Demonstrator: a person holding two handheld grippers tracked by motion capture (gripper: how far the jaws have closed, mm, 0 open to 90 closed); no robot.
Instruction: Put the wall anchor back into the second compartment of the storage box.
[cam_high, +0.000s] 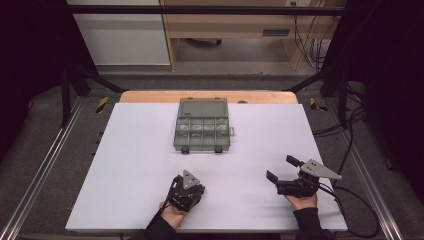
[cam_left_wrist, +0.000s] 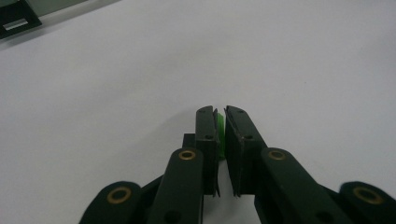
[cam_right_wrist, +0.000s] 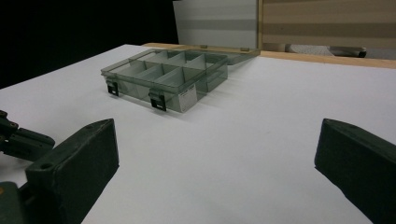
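From above, I see my left claw (cam_high: 186, 189) near the front edge of the white tabletop (cam_high: 140, 165), the right claw (cam_high: 284, 168) well apart to its side, and a clear compartment box (cam_high: 203, 131) farther back with its lid laid open. Along the left claw's own view, its jaws are clenched on a small green piece (cam_left_wrist: 220, 133), thin and pinched flat between the pads (cam_left_wrist: 207, 140); I judge it light, stiff and easy to let slip, so a squeeze across its flat faces suits it. Along the right claw (cam_right_wrist: 215, 154), the jaws stand wide and released, holding nothing, facing the box (cam_right_wrist: 168, 77).
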